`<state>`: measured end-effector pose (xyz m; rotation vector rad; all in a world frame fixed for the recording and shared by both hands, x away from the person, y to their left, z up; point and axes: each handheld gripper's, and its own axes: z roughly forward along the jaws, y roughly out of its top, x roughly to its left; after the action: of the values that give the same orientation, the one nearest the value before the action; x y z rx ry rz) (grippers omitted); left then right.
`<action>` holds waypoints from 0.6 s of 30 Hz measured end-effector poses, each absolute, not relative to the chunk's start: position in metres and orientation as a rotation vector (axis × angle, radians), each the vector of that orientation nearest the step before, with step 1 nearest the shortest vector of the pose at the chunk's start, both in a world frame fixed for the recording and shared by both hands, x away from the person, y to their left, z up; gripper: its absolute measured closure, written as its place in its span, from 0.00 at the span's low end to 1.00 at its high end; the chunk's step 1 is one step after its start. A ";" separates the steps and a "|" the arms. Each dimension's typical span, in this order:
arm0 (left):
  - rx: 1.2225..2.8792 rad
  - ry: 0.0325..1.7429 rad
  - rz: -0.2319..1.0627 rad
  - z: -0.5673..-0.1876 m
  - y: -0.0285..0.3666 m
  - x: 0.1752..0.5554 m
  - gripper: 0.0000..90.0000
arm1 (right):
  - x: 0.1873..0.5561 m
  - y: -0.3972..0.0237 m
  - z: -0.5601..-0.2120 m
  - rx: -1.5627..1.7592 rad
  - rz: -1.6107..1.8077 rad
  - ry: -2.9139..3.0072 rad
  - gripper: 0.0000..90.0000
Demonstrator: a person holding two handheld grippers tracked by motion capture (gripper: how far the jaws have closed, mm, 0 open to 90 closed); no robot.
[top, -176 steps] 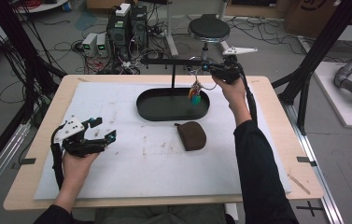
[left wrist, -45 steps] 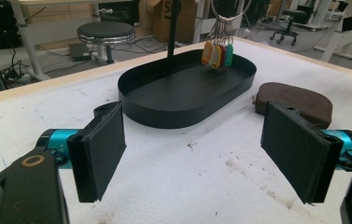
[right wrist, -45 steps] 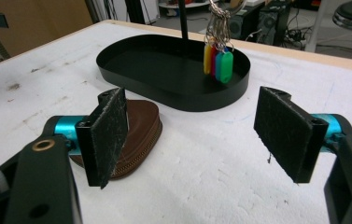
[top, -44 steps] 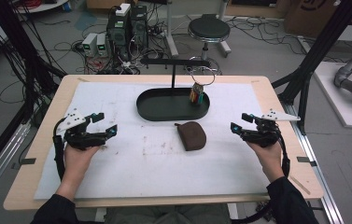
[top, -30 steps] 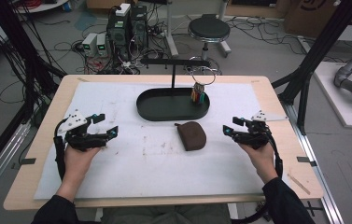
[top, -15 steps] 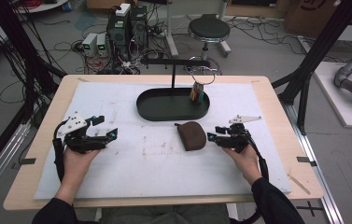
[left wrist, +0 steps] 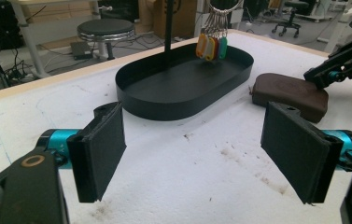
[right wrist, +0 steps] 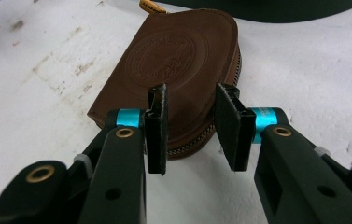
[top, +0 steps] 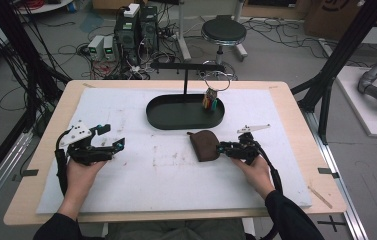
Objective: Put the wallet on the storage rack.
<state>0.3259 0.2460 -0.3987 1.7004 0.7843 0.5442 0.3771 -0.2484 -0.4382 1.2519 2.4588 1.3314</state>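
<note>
High view is showing a person seated at a counter (top: 286, 107) covered with a white mat, holding a gripper in each hand. At the centre of the mat, a brown zipped pouch (top: 204, 145) is lying flat; just beyond it, at twelve o'clock, a black oval tray (top: 185, 111) is sitting with a stand from which a ring of coloured key tags (top: 210, 100) is hanging. At three o'clock from the pouch, the right gripper (right wrist: 190, 123) is reaching its near edge, jaws slightly apart and nothing clamped between them. Well away at nine o'clock, the left gripper (left wrist: 194, 149) is hovering over bare mat with its jaws wide apart.

Judging from this, the right jaws may be sitting too shallow on the rounded zip edge, so closing there could let the smooth leather slip out or merely push the pouch along the mat toward the tray.
</note>
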 end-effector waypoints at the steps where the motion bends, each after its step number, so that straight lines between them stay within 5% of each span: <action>1: 1.701 0.785 0.542 -0.399 0.246 0.326 0.24 | 0.379 -0.251 -0.439 1.266 1.350 2.462 0.80; 7: 1.703 0.780 0.539 -0.399 0.243 0.326 0.24 | 0.377 -0.251 -0.434 1.191 1.330 2.456 0.96; 18: 1.708 0.765 0.531 -0.398 0.239 0.325 0.24 | 0.369 -0.248 -0.419 0.995 1.407 2.438 1.00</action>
<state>0.3253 0.2388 -0.3978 1.7079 0.7652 0.5311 0.3692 -0.2475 -0.4191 0.9948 2.4379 1.4069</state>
